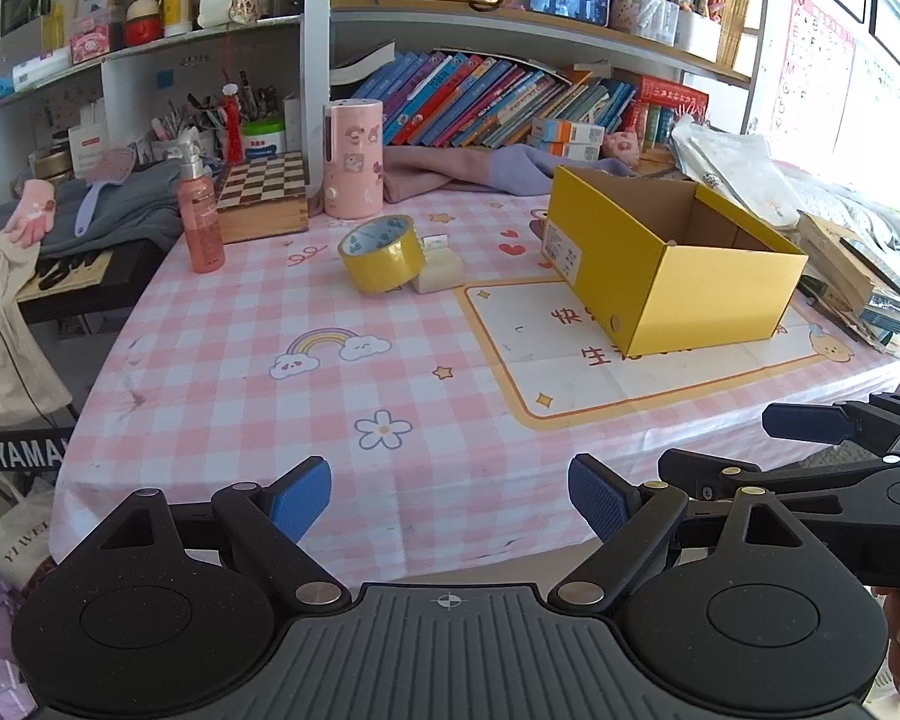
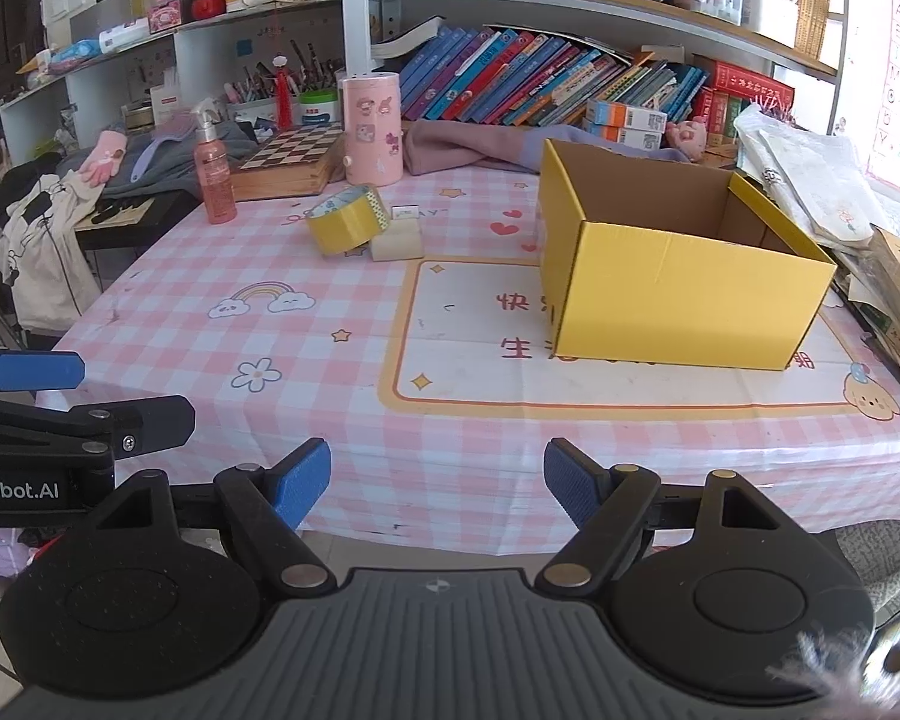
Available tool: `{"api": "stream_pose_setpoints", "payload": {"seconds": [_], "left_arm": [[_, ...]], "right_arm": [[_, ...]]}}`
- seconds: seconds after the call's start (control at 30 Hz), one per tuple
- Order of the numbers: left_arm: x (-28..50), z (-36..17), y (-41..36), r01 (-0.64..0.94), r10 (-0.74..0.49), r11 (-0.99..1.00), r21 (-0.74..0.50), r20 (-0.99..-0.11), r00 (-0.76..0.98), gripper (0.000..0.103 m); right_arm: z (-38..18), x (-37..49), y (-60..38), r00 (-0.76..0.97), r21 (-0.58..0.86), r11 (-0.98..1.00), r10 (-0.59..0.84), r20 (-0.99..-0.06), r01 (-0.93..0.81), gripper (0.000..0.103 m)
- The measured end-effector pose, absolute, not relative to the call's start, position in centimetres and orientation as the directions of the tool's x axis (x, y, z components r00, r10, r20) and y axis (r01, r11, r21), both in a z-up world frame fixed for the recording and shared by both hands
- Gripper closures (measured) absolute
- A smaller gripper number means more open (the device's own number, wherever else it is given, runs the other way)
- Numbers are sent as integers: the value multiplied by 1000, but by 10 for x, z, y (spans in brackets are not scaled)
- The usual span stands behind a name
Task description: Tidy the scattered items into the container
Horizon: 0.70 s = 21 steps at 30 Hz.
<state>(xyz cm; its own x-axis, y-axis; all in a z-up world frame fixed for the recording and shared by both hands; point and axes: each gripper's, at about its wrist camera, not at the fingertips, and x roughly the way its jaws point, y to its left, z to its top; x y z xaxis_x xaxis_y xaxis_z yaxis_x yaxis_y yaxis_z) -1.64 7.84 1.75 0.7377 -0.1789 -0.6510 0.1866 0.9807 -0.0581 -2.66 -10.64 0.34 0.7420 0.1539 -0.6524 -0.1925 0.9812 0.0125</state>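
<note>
An open yellow cardboard box [image 1: 678,264] [image 2: 684,282] stands on the right of the pink checked tablecloth [image 1: 258,312] [image 2: 306,396]. A roll of yellow tape [image 1: 381,252] [image 2: 345,225] leans on a small white block [image 1: 441,273] [image 2: 397,243] at mid-table. A tiny white piece [image 1: 435,240] [image 2: 405,213] lies just behind them. A pink spray bottle [image 1: 200,213] [image 2: 213,174] stands at the left. My left gripper [image 1: 450,498] is open and empty at the near table edge. My right gripper [image 2: 438,483] is open and empty beside it.
A pink cylinder [image 1: 353,159] [image 2: 372,129], a chessboard box [image 1: 261,195] [image 2: 285,159] and folded cloth [image 1: 450,171] line the back. Bookshelves rise behind. Stacked papers and books [image 1: 858,276] [image 2: 888,276] crowd the right edge. Clothes and bags [image 1: 6,324] sit off the left edge.
</note>
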Motion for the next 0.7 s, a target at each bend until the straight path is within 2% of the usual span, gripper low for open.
{"api": "stream_pose_setpoints", "payload": {"seconds": [0.7], "left_arm": [[-16, 23, 92, 162, -161, 985, -56, -629, 760, 14]], "right_arm": [[8, -24, -92, 749, 3, 975, 171, -640, -221, 25]]}}
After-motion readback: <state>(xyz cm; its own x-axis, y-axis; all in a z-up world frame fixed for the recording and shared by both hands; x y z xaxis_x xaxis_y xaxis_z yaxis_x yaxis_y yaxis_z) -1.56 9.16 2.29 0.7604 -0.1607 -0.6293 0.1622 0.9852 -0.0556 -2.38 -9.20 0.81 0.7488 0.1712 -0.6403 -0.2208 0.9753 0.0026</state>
